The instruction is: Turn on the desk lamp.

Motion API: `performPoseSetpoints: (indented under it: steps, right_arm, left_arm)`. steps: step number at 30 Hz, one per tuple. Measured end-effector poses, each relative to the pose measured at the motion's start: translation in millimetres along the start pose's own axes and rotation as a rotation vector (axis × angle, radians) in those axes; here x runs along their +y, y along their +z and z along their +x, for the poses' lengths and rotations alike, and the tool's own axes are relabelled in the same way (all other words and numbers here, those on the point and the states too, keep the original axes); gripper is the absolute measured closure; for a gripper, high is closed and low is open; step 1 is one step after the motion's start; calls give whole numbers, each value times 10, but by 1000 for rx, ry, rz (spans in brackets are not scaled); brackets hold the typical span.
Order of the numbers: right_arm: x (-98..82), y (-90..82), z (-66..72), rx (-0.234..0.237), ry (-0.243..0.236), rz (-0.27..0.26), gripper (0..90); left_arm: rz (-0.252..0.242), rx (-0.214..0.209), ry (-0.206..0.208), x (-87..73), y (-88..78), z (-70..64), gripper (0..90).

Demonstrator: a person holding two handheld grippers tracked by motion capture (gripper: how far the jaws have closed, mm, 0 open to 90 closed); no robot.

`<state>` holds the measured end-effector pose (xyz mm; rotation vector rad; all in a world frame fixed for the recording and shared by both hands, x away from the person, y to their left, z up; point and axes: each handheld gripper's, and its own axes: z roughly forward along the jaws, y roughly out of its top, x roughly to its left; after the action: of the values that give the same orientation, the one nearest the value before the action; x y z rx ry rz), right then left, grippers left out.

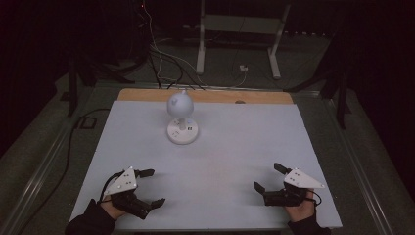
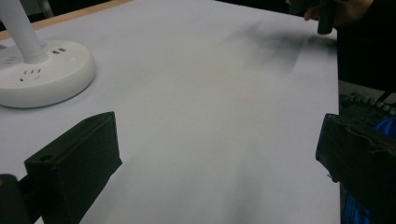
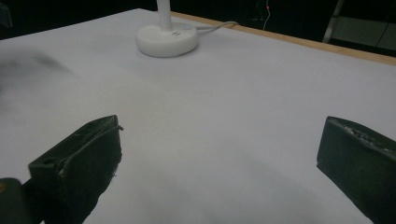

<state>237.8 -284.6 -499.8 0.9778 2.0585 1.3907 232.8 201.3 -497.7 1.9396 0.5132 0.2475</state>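
Two grippers are held low over the near edge of the white table (image 1: 235, 147), and nothing is gripped by either. At the left of the high view, the left gripper (image 1: 151, 187) is seen with its jaws spread wide and empty; in the left gripper view its two black jaws stand far apart with only bare tabletop between them.

Further toward the middle and well back from both hands, the white desk lamp (image 1: 182, 120) is found, standing upright on a round base (image 2: 42, 74) fitted with sockets and ports. Its rounded head is carried on a short stem, so its long axis runs vertically. A cord (image 3: 219, 25) is led from the base toward the wooden far edge.

At the right, the right gripper (image 1: 268, 178) is likewise released, its jaws parted and empty.

From either gripper the lamp lies forward and inward: ahead and to the right of the left one, ahead and to the left of the right one. It is set slightly left of the table's centre, so the left gripper is judged the nearer. Whichever is used, a long forward reach would be called for, with the stem or base approached from the side.
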Motion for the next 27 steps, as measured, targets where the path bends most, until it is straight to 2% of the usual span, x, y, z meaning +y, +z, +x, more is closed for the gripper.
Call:
performPoseSetpoints:
  steps: [15,22,27]
  right_arm:
    - [4,6,16,0,-19,4,0]
    - [9,-6,15,-7,-2,-2,0]
    - [12,-6,25,-8,-8,-2,0]
  left_arm:
    - [12,-11,7,-5,18,-10,3]
    - [12,-4,4,-3,14,-5,3]
    - [17,-9,9,7,17,-15,3]
